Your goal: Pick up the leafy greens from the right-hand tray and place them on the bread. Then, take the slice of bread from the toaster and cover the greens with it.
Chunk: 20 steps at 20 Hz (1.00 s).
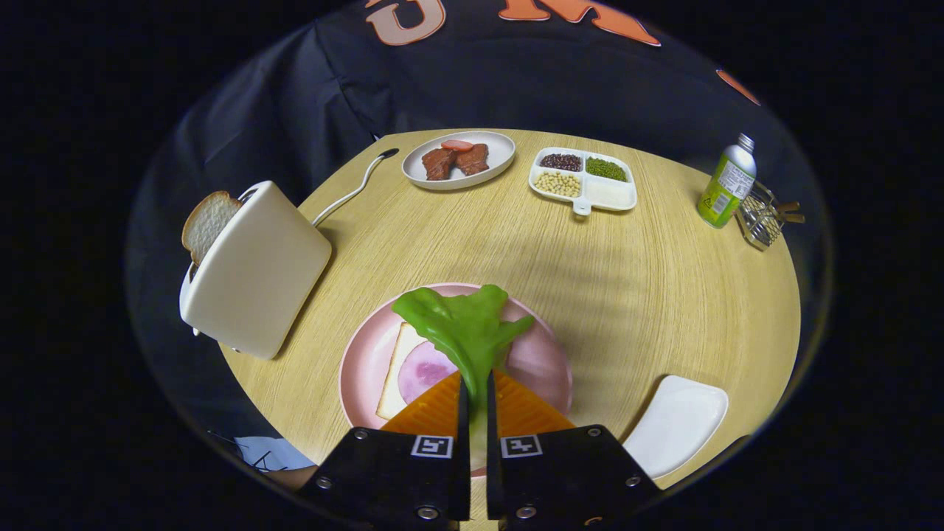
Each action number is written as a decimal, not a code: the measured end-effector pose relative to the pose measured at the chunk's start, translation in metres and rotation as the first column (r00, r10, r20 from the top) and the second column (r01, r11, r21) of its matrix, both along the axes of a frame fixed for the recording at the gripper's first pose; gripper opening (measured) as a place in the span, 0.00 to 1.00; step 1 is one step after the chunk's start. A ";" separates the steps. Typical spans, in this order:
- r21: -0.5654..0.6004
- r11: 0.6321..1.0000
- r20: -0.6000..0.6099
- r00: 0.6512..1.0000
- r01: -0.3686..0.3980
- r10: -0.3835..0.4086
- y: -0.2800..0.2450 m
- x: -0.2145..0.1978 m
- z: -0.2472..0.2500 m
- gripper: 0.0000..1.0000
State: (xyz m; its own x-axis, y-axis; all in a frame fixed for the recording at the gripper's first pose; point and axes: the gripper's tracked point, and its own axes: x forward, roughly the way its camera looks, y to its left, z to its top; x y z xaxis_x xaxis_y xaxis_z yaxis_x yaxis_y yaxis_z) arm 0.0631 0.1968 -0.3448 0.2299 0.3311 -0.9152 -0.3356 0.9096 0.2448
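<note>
The gripper (478, 383) was clenched on the leafy greens (464, 324), both fingers pressing the pale stem between them. The leaf's long axis ran straight along the fingers: stem end in the grip, ruffled top pointing away toward the far edge of the table (649, 295).

Just ahead of and below the fingertips, close to the table's near edge, sat the pink plate (361, 361) with the slice of bread (394, 369) on it and a round pinkish slice of ham (424, 369) lying on the bread. The greens hung over that plate, seemingly a little to the right of the bread's centre, though how high above it could not be told. Off the plate's right, at the near right edge, lay the white tray (678, 420), bare.

By the look of it, the first step was nearly finished: the greens were lifted and carried over, not yet laid down. The next move would probably call for lowering the leaf onto the ham and bread, shifted slightly left, then releasing the stem.

Further on, at the table's left edge, the toaster (258, 273) stood with the second bread slice (206, 221) sticking up from its slot, waiting for the later step.
</note>
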 end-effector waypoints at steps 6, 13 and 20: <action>-0.010 0.999 -0.022 0.999 -0.035 0.035 0.023 -0.009 -0.010 0.22; 0.001 1.000 -0.018 0.999 -0.029 0.029 0.034 -0.010 0.001 0.33; -0.002 1.000 0.016 1.000 0.011 -0.011 0.038 -0.001 0.022 0.54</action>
